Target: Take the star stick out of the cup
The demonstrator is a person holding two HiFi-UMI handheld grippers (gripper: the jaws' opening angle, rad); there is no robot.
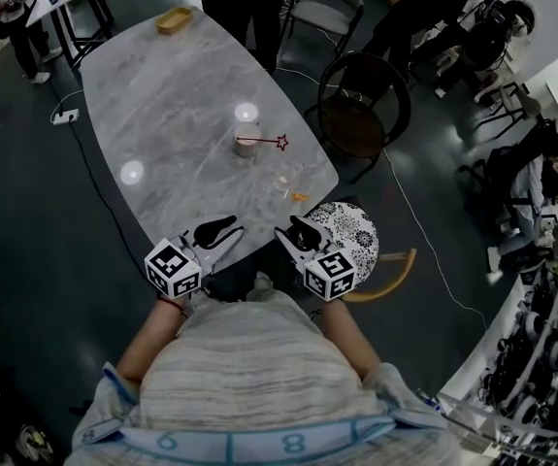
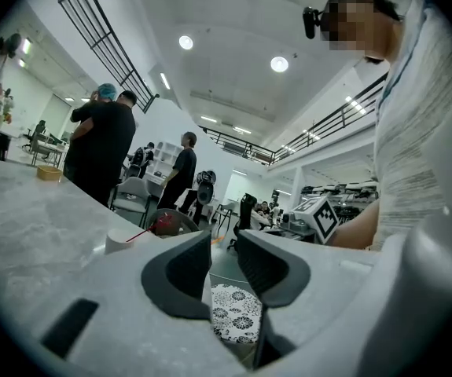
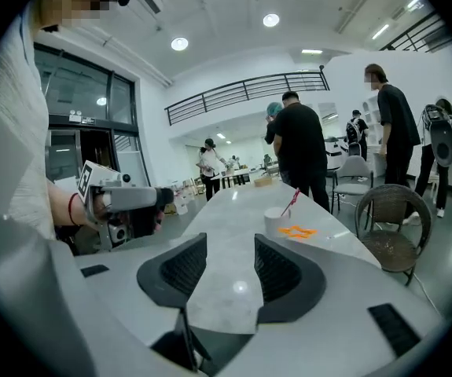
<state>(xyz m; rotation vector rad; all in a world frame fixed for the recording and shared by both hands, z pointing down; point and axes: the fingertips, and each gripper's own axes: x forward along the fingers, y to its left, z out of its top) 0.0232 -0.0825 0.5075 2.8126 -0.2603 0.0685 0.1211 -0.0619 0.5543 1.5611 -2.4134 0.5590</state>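
A small white cup (image 1: 246,142) stands near the middle of the grey marble table (image 1: 181,95). A thin red star stick (image 1: 265,143) leans out of it to the right, star end past the rim. The right gripper view has the cup (image 3: 277,221) and stick (image 3: 292,203) well ahead; the left gripper view shows the cup (image 2: 119,240) far off to its left. Both grippers hover at the table's near edge, well short of the cup. My left gripper (image 1: 222,231) and right gripper (image 1: 293,231) are open, nothing between the jaws.
A flat orange piece (image 1: 301,196) lies on the table between cup and right gripper. A wooden tray (image 1: 174,19) sits at the far end. A wicker chair (image 1: 361,115) and a patterned round stool (image 1: 351,236) stand at the right; people stand beyond the table.
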